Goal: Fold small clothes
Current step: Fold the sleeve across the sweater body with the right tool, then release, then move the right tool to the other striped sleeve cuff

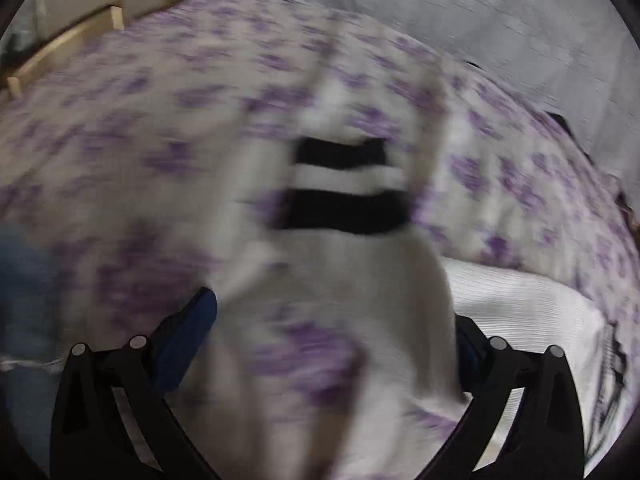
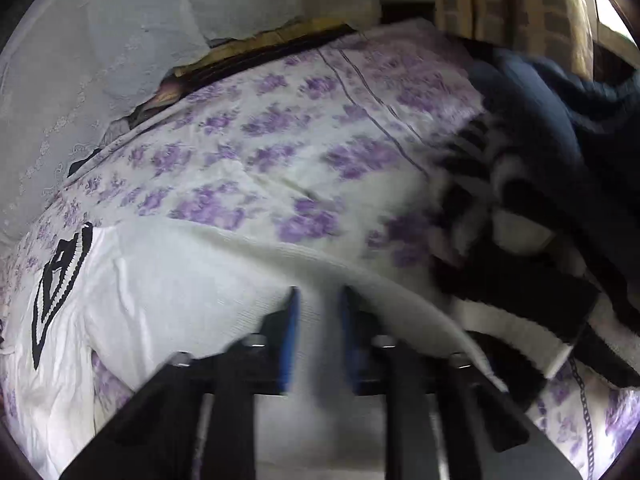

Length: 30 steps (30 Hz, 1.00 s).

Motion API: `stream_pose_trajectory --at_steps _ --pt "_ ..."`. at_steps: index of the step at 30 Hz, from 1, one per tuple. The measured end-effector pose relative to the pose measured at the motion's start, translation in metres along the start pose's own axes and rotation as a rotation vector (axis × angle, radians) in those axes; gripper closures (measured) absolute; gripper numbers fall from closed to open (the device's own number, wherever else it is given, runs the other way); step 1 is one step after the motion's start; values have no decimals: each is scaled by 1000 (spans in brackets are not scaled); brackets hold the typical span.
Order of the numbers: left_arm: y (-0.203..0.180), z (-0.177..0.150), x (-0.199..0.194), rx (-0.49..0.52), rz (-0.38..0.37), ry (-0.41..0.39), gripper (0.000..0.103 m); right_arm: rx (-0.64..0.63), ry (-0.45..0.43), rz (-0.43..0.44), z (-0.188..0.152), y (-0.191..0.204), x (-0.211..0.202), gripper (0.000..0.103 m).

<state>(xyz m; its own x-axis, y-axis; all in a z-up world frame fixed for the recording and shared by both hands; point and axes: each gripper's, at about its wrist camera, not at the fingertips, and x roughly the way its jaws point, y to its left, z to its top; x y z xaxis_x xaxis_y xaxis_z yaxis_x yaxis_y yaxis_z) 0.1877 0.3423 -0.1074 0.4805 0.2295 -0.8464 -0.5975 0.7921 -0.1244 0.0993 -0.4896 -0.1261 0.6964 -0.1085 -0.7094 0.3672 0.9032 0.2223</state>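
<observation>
My right gripper (image 2: 318,312) tilts down over the bed (image 2: 248,152), fingers nearly together on a white garment's (image 2: 168,280) edge. My left gripper (image 1: 332,336) angles down, fingers apart, striped cloth (image 1: 344,188) ahead.

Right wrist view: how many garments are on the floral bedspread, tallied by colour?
White knitted garment with black emblem: 1
Black-and-white striped garment: 1
Dark navy garment: 1
Total: 3, as far as the blur allows
</observation>
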Motion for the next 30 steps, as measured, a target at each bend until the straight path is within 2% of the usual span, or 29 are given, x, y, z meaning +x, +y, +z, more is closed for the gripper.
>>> stream_pose_trajectory --at_steps 2,4,6,8,9,12,13,14,16,18,20,21,22,23,26,28,30 --pt "5 4 -6 -19 3 -10 4 -42 -11 -31 -3 9 2 91" --pt "8 8 -13 -53 56 -23 4 -103 -16 -84 -7 22 5 86" --pt "17 8 -24 -90 82 -32 4 -143 -21 -93 -9 29 3 73" --pt "36 -2 -29 -123 166 -24 4 -144 -18 -77 -9 28 3 68" --pt "42 -8 -27 -125 180 -9 6 -139 -16 -72 -8 27 2 68" --pt "25 -20 -38 -1 247 -49 9 -150 -15 -76 -7 30 3 65" --pt "17 -22 -42 18 244 -59 9 -156 -16 -84 -7 32 3 64" --pt "11 -22 -51 21 207 -84 9 -157 -22 -92 -6 33 2 64" --pt "-4 -21 -67 13 87 -139 4 -130 -56 -68 -3 37 -7 61" --pt "-22 -20 -67 71 14 -145 4 -97 -71 -19 0 41 -12 51" --pt "-43 -13 -30 174 72 -28 4 -69 -18 17 1 42 -1 44" --pt "-46 -12 -5 177 117 46 4 -64 16 19 -1 41 6 43" --pt "-44 -12 8 149 89 76 4 -65 31 25 -3 38 12 43" --pt "-40 -11 5 91 58 31 4 -56 24 36 -3 36 7 43" --pt "-49 -7 -9 79 70 17 4 -16 -23 50 -4 29 -20 43" --pt "-61 -15 -31 107 45 -43 5 -9 -62 58 -7 23 -42 43" --pt "-89 -28 -58 170 -36 -98 5 -4 -73 61 -12 18 -55 43"
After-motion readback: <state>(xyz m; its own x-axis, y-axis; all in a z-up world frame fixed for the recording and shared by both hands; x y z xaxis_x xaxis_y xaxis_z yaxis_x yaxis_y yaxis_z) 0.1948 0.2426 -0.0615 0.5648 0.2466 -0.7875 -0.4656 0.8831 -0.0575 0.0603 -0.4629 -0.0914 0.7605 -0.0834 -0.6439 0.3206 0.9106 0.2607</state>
